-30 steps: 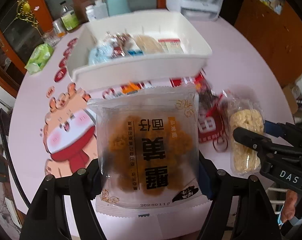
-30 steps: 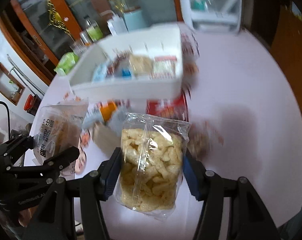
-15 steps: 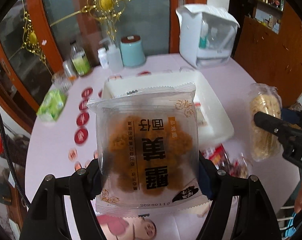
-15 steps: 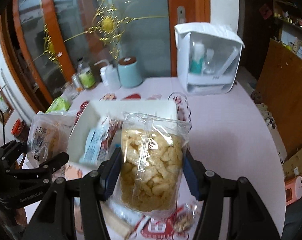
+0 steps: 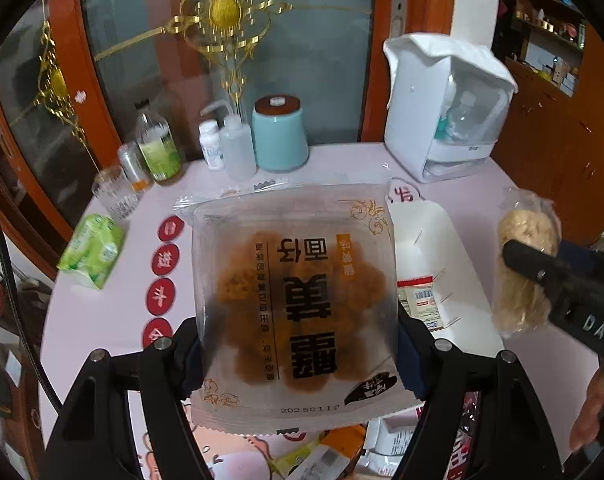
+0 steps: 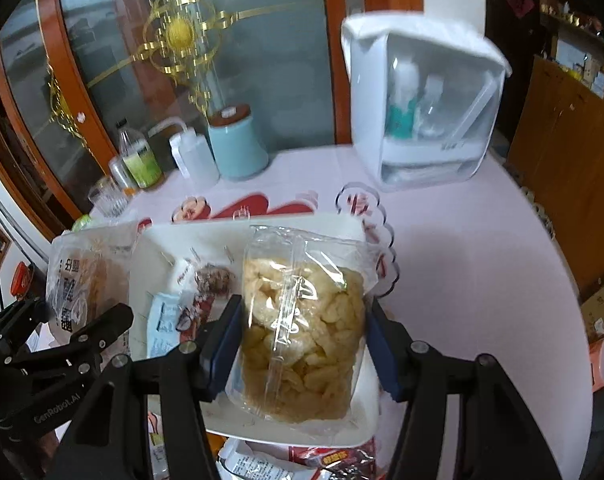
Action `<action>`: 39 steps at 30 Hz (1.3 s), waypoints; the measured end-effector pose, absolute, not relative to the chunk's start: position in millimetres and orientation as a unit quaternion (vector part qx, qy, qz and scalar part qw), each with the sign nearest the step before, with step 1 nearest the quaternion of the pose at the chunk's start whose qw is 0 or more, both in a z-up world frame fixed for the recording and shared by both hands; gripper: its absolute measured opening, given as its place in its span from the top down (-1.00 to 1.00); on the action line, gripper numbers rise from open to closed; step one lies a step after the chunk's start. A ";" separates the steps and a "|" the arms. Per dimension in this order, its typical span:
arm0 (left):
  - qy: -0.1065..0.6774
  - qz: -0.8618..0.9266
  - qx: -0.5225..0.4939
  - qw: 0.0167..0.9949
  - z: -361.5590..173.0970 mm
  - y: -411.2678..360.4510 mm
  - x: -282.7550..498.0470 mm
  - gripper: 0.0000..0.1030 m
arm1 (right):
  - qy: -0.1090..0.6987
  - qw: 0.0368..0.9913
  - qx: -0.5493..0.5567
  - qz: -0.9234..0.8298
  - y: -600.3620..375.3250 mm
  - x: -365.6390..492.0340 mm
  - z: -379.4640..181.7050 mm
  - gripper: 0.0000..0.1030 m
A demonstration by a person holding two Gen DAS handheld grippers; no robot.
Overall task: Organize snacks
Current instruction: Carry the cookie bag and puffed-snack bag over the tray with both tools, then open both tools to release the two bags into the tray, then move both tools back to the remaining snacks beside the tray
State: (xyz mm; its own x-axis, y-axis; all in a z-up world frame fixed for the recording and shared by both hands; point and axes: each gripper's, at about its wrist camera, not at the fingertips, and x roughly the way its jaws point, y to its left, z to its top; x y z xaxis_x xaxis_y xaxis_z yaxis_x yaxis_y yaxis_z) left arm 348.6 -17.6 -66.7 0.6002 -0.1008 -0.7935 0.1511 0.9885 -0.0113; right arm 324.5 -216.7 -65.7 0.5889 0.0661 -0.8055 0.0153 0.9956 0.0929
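My left gripper [image 5: 298,344] is shut on a frosted pack of brown cake [image 5: 294,300] with black print, held up over the white snack box [image 5: 433,240]. My right gripper [image 6: 302,344] is shut on a clear bag of pale puffed snacks [image 6: 302,332], held above the same white box [image 6: 158,248], which holds several small packets [image 6: 206,280]. The right gripper and its bag [image 5: 525,272] show at the right of the left wrist view. The left gripper's pack [image 6: 86,276] shows at the left of the right wrist view.
The pink round table [image 6: 461,264] carries a teal jar [image 5: 280,134], bottles [image 5: 158,148], a glass [image 5: 116,196], a green tissue pack [image 5: 92,250] and a white organiser [image 5: 445,108] at the back. Loose snack packets [image 6: 325,460] lie in front of the box.
Both grippers have lifted and tilted up with their packs. The white box has dropped lower in both views and now lies under the held packs.
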 end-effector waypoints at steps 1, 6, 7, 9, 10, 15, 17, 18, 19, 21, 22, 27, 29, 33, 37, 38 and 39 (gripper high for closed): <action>0.446 -0.071 0.026 0.892 -72.9 -18.2 350.4 -0.44 | 0.463 0.885 0.045 0.015 -215.1 328.0 -74.5 -0.14; 0.467 -0.071 0.020 0.881 -103.1 -21.5 363.7 -0.44 | 0.503 0.863 0.045 0.021 -211.1 338.8 -112.2 -0.14; 0.470 -0.071 0.020 0.880 -108.5 -22.3 365.3 -0.44 | 0.510 0.859 0.045 0.023 -210.7 340.3 -117.4 -0.14; 0.476 -0.071 0.021 0.877 -116.7 -23.6 369.0 -0.44 | 0.525 0.849 0.047 0.027 -209.9 342.9 -129.6 -0.15; 0.478 -0.071 0.022 0.875 -120.6 -24.6 370.6 -0.44 | 0.532 0.845 0.047 0.028 -209.7 343.8 -134.0 -0.15; 0.491 -0.082 0.022 0.867 -136.1 -29.0 374.6 -0.68 | 0.526 0.850 0.025 0.020 -206.1 341.4 -141.6 -0.48; 0.498 -0.086 0.015 0.863 -139.8 -29.2 375.3 -0.71 | 0.517 0.856 0.019 0.016 -206.4 339.3 -138.9 -0.54; 0.499 -0.085 0.013 0.863 -140.6 -28.6 375.0 -0.72 | 0.516 0.856 0.021 0.018 -207.2 338.5 -137.8 -0.55; 0.498 -0.083 0.012 0.863 -140.4 -28.0 373.9 -0.72 | 0.517 0.856 0.026 0.021 -208.4 337.4 -137.4 -0.55; 0.497 -0.085 0.008 0.863 -139.8 -26.8 372.2 -0.76 | 0.518 0.854 0.032 0.024 -210.4 336.2 -137.0 -0.55; 0.497 -0.085 0.005 0.863 -139.3 -26.3 370.9 -0.77 | 0.518 0.854 0.032 0.024 -210.9 334.5 -136.9 -0.55; 0.489 -0.084 -0.001 0.868 -133.8 -25.4 359.6 -0.90 | 0.519 0.854 0.036 0.025 -212.7 324.2 -135.6 -0.55; 0.487 -0.084 -0.004 0.870 -130.4 -24.5 356.5 -0.90 | 0.518 0.854 0.039 0.025 -213.7 319.4 -134.5 -0.55; 0.479 -0.091 -0.011 0.873 -122.5 -23.9 344.0 -0.90 | 0.513 0.857 0.045 0.030 -214.9 305.2 -130.0 -0.55; 0.467 -0.097 -0.012 0.879 -112.0 -25.8 327.5 -0.90 | 0.493 0.868 0.043 0.034 -215.0 288.3 -119.4 -0.55; 0.466 -0.096 -0.011 0.880 -109.5 -26.3 323.4 -0.90 | 0.493 0.868 0.048 0.029 -214.7 284.3 -116.3 -0.55; 0.463 -0.098 -0.010 0.881 -106.5 -27.2 319.0 -0.90 | 0.489 0.871 0.048 0.029 -215.2 279.3 -112.5 -0.55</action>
